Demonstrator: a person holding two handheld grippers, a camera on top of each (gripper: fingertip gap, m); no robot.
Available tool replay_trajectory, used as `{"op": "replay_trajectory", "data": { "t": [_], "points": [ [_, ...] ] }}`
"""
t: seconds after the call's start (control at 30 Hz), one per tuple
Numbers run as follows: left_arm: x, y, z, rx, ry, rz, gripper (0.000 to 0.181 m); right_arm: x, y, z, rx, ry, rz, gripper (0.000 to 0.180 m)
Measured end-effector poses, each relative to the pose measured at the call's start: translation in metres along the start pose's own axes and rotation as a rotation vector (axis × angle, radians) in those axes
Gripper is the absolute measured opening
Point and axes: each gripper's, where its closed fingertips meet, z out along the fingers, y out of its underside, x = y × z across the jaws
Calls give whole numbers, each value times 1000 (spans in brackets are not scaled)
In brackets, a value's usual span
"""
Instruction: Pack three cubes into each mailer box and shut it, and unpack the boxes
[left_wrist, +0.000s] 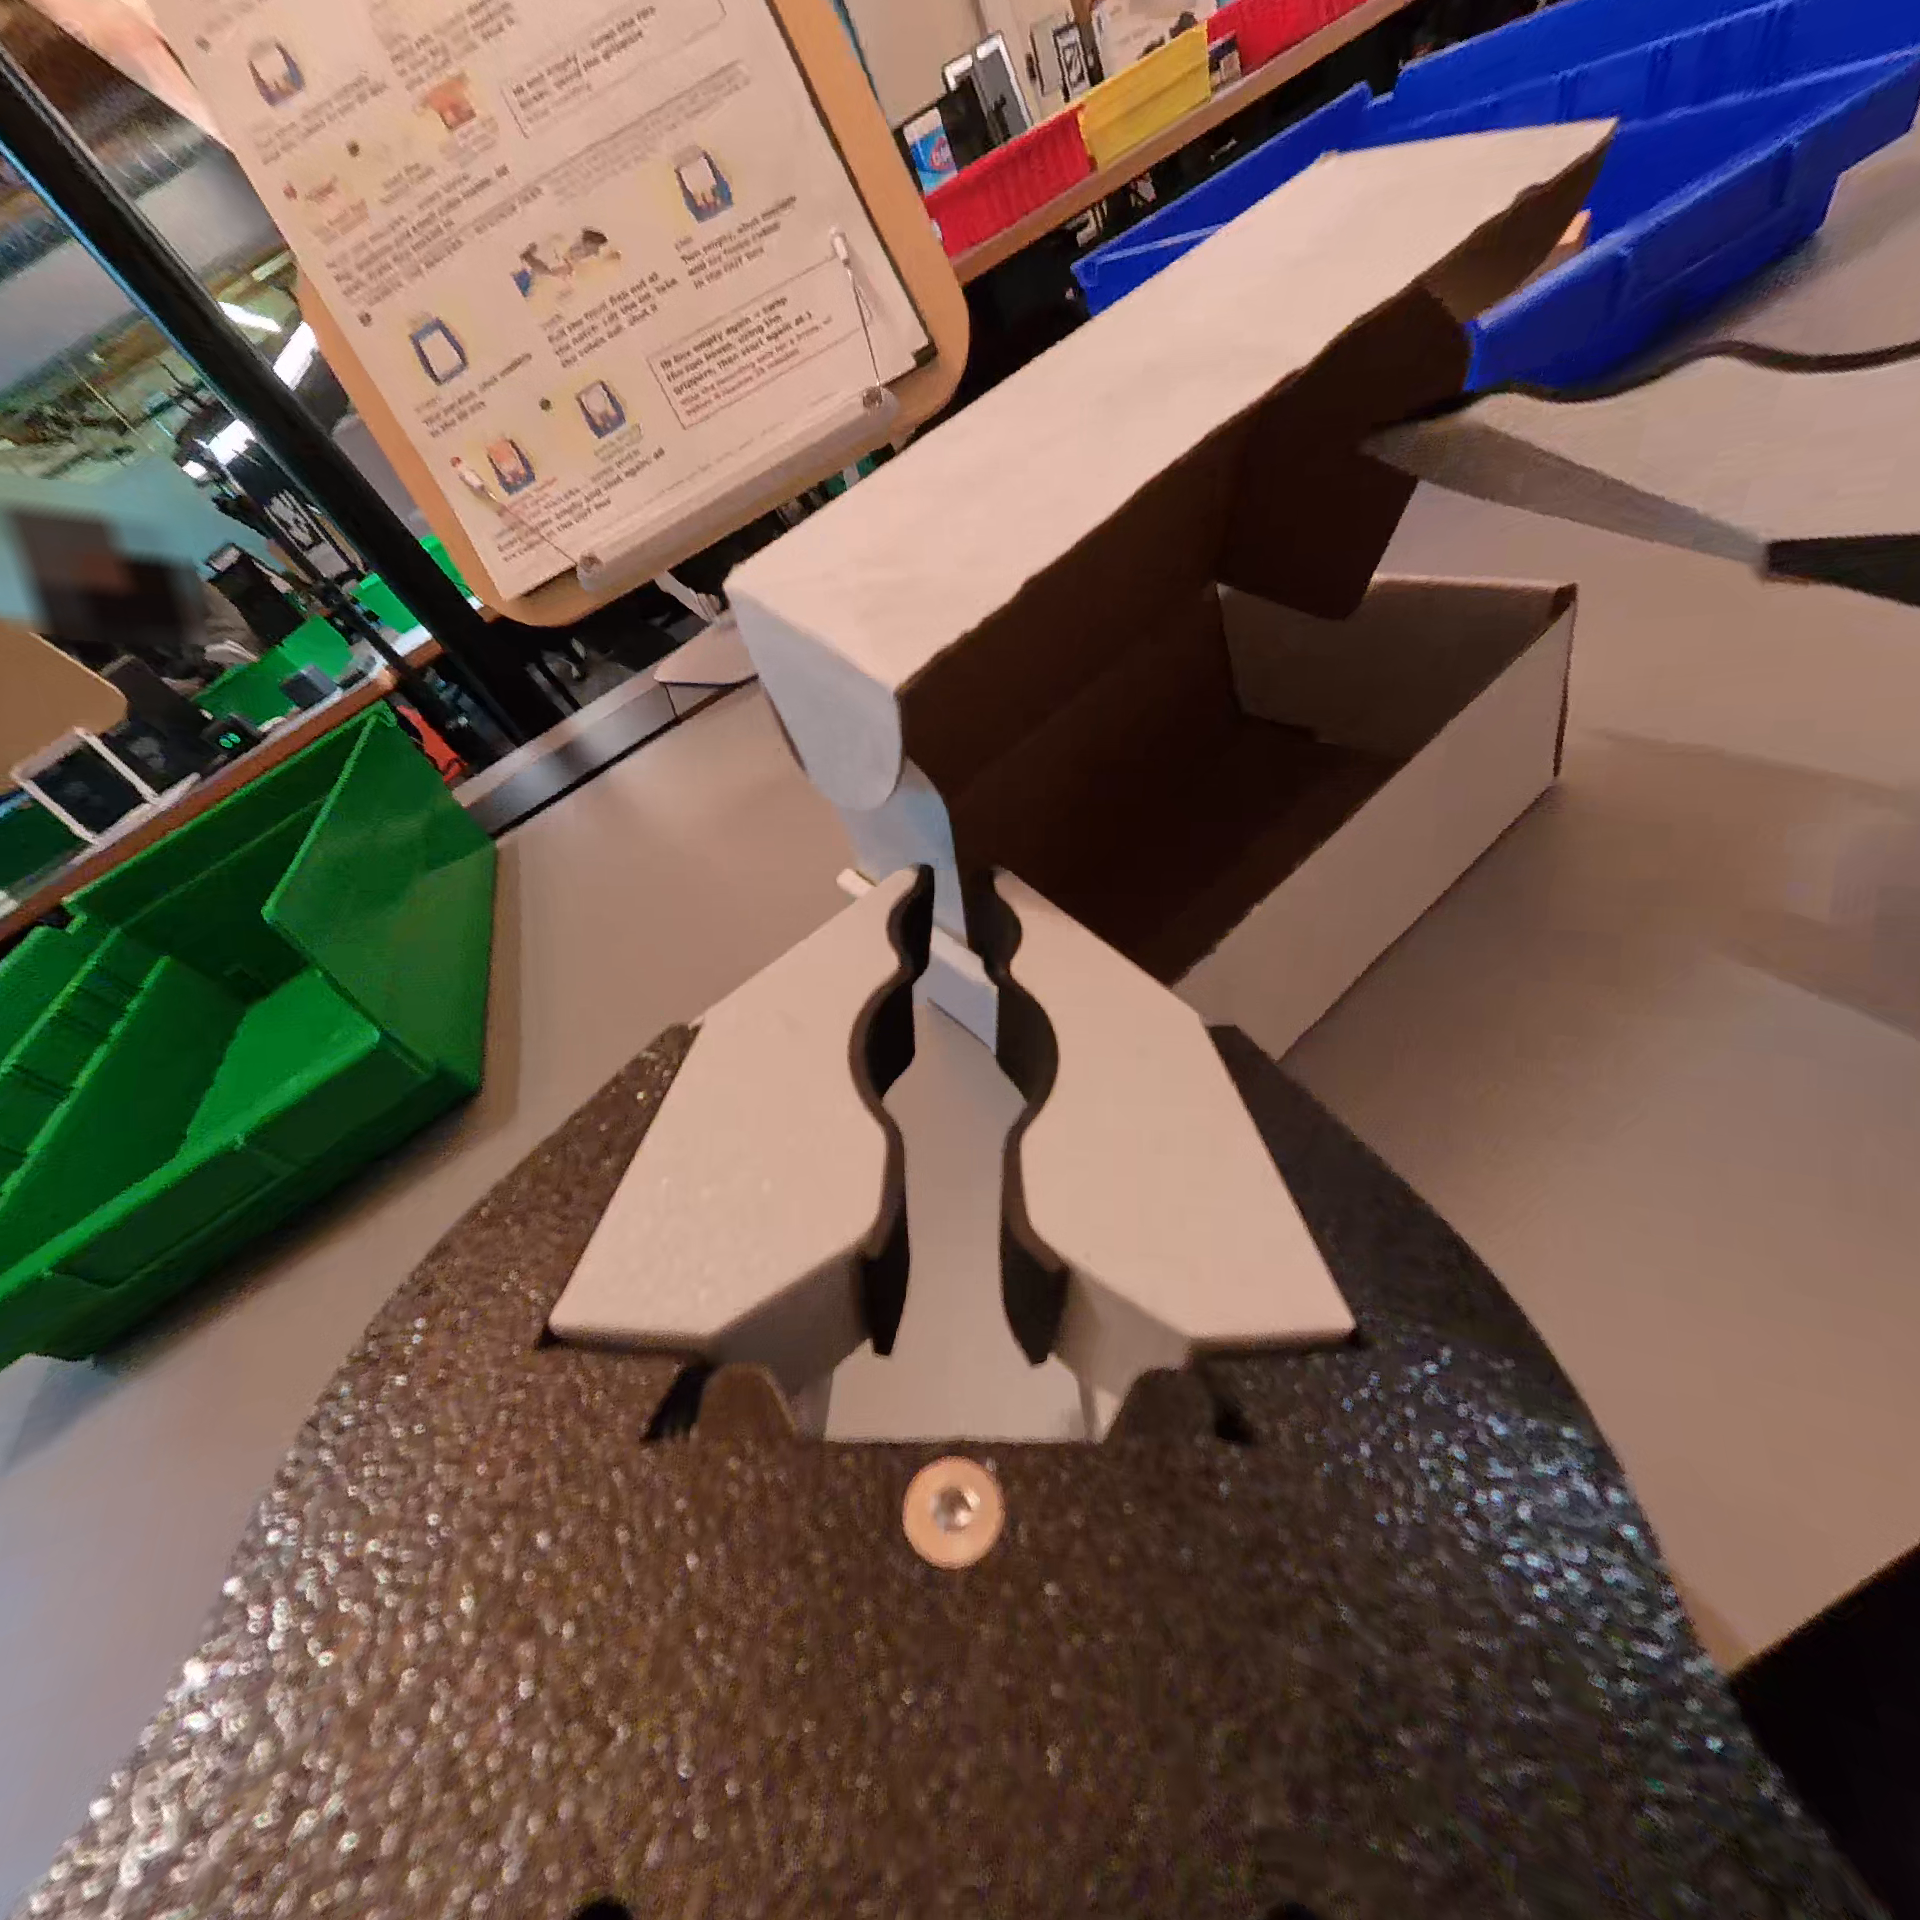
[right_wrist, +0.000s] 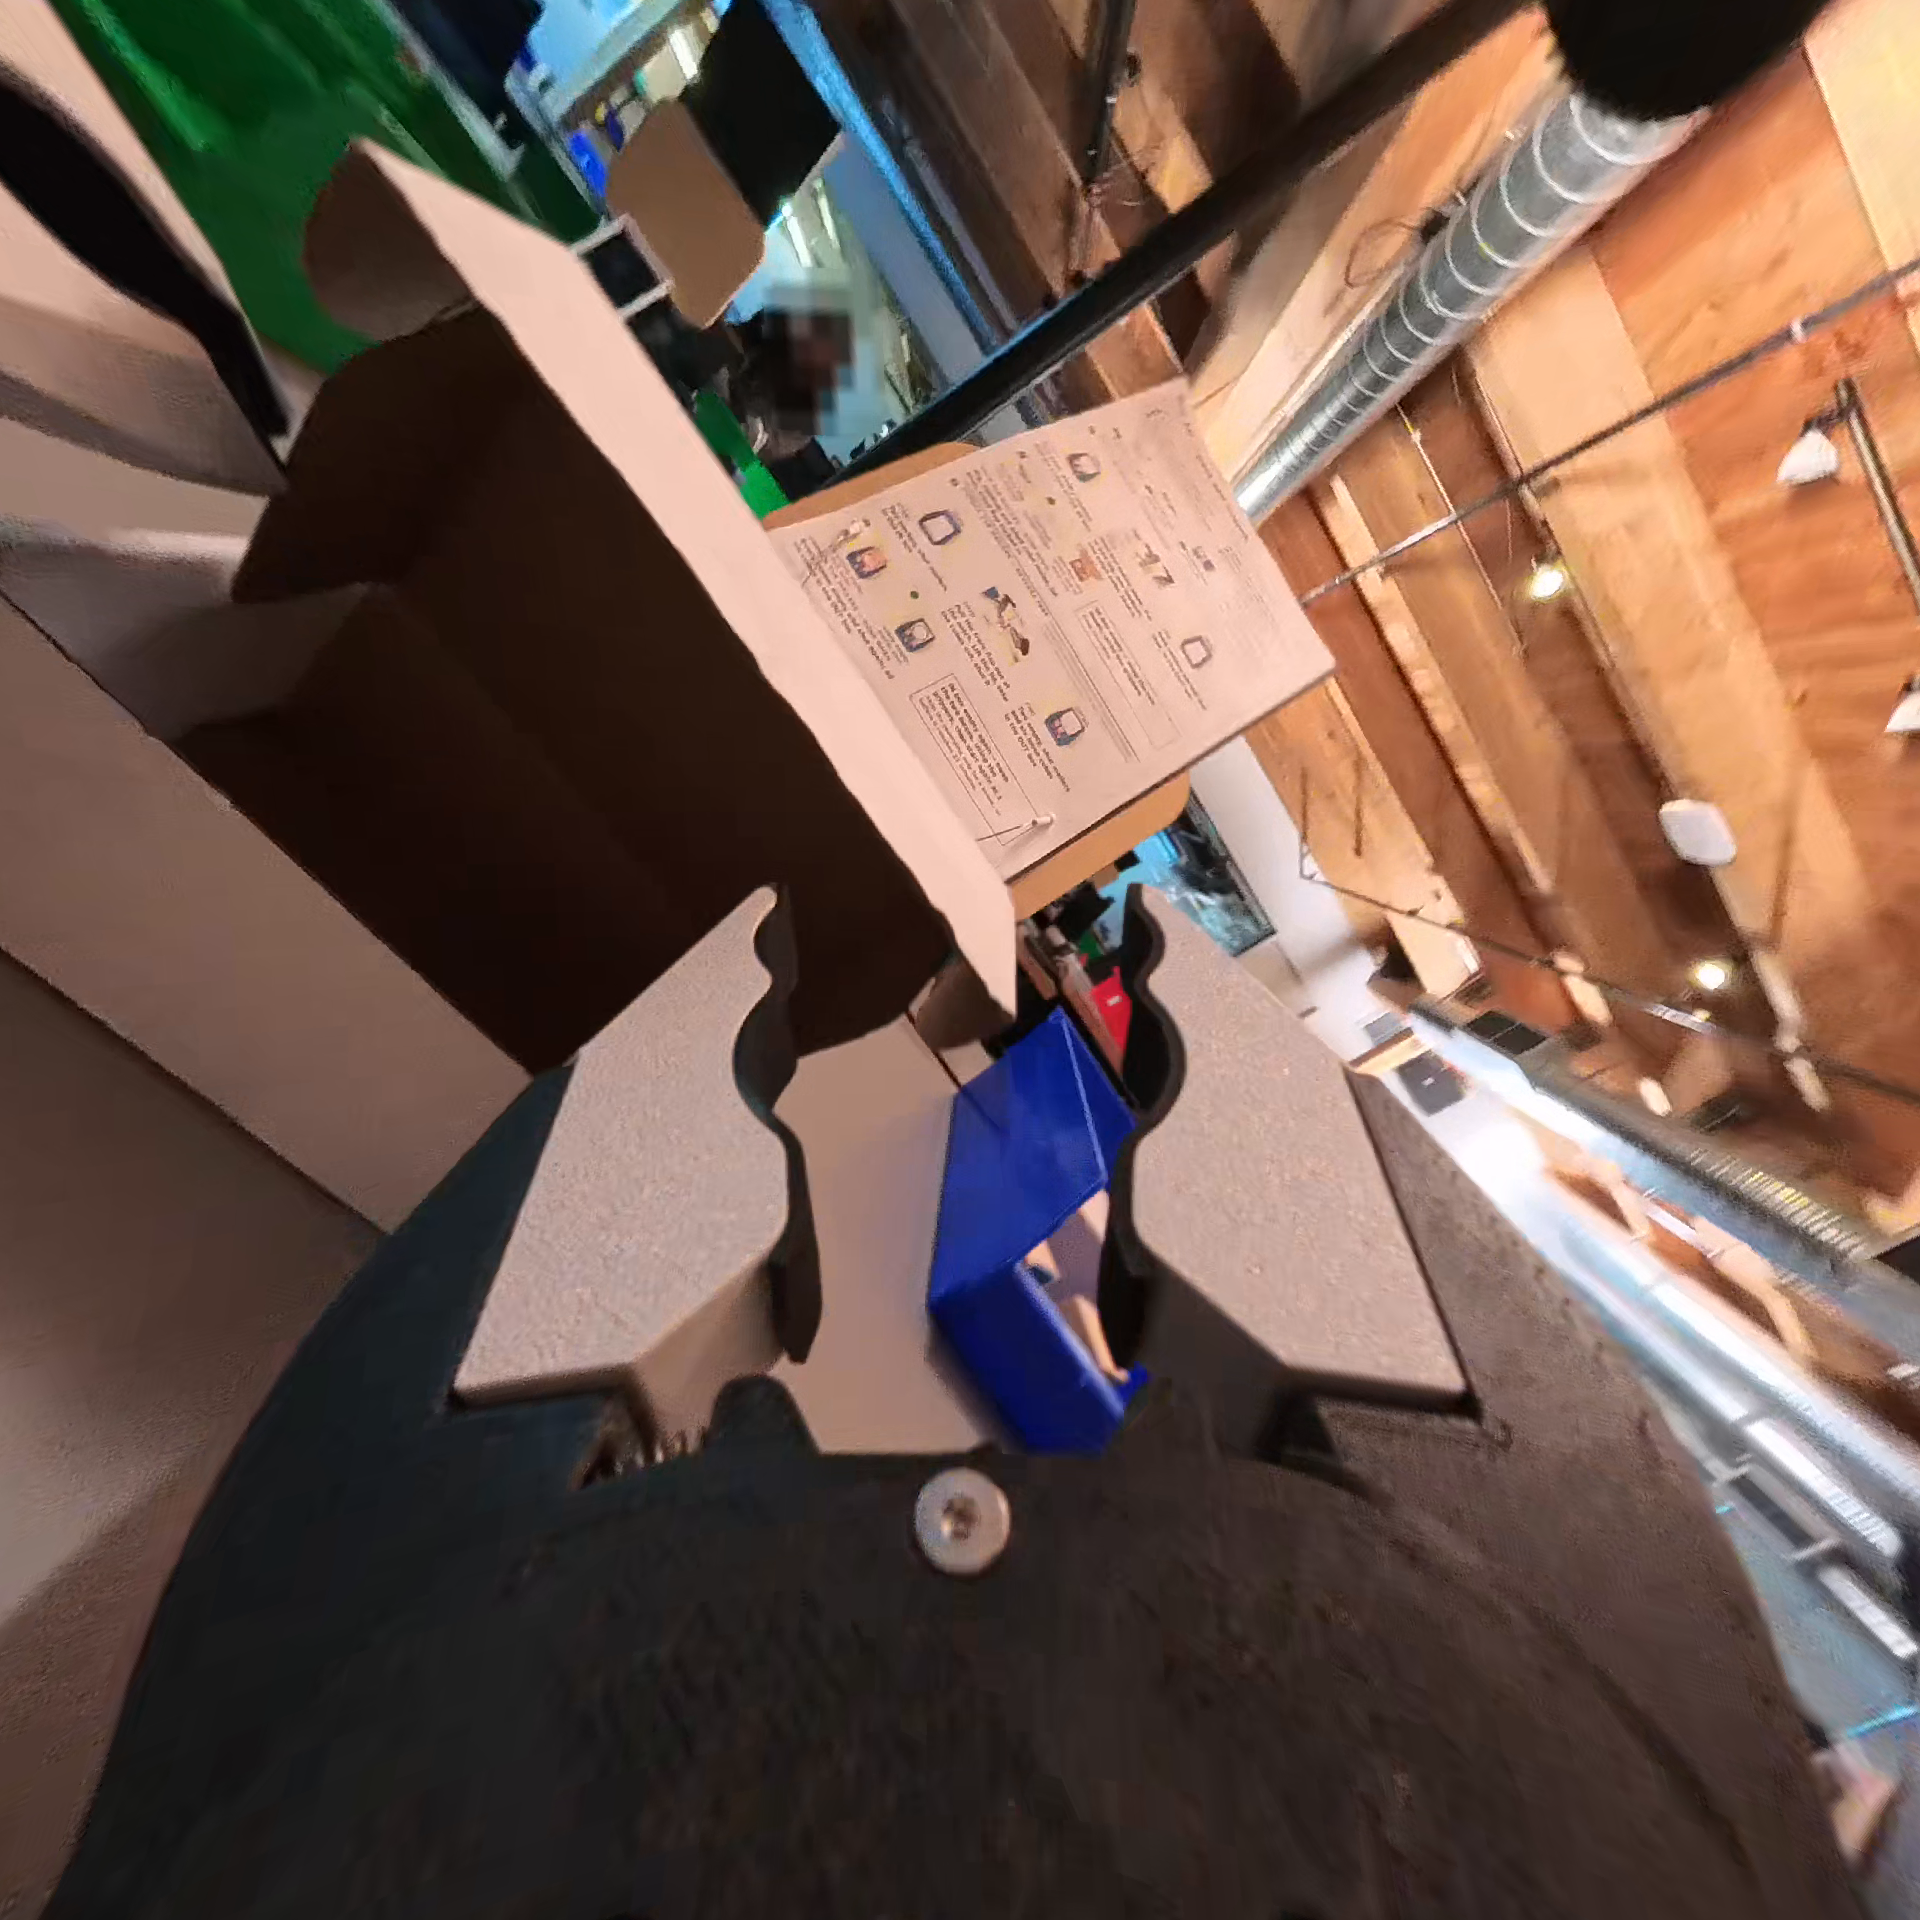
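A printed instruction sheet (left_wrist: 561, 281) with small pictures and blocks of text is seen clipped to a tan board behind the counter (left_wrist: 1558, 1143); its wording is not recorded here. No brand marks are seen on the box or bins.

The mailer box (left_wrist: 1382, 821) is found on the grey counter, lid (left_wrist: 1143, 416) raised. It is white outside and brown corrugated inside. The part of its interior that shows holds no cubes; the rest is hidden by the lid. The lid's side flaps are folded down, one rounded ear (left_wrist: 842, 717) hanging at the near corner.

The left hand-held gripper (left_wrist: 956, 935) is seen with its fingers nearly together, a narrow gap left between them. A thin white cardboard edge (left_wrist: 961, 987) at the box's near corner lies in that gap at the tips; whether it is actually pinched cannot be told.

In the right wrist view, which is strongly tilted, the right hand-held gripper (right_wrist: 961, 935) is held wider apart. The lid's front edge (right_wrist: 977, 935) lies between its tips, not clamped. A finger (left_wrist: 1558, 499) of this gripper is seen from the left view, reaching in under the lid.

A green bin (left_wrist: 239, 1039) stands left of the box, a blue bin (left_wrist: 1662, 208) behind it to the right.
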Motion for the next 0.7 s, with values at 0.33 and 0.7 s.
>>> {"op": "replay_trajectory", "data": {
  "t": [0.33, 0.7],
  "points": [
    [-40, 8, -34, 31, 154, -267, 29, -44, -9, 1, -15, -323, -283, 8],
    [-52, -24, 34, -21, 261, -60, 0, -94, 18, -14, -95, -601, -231, 11]
  ]
}}
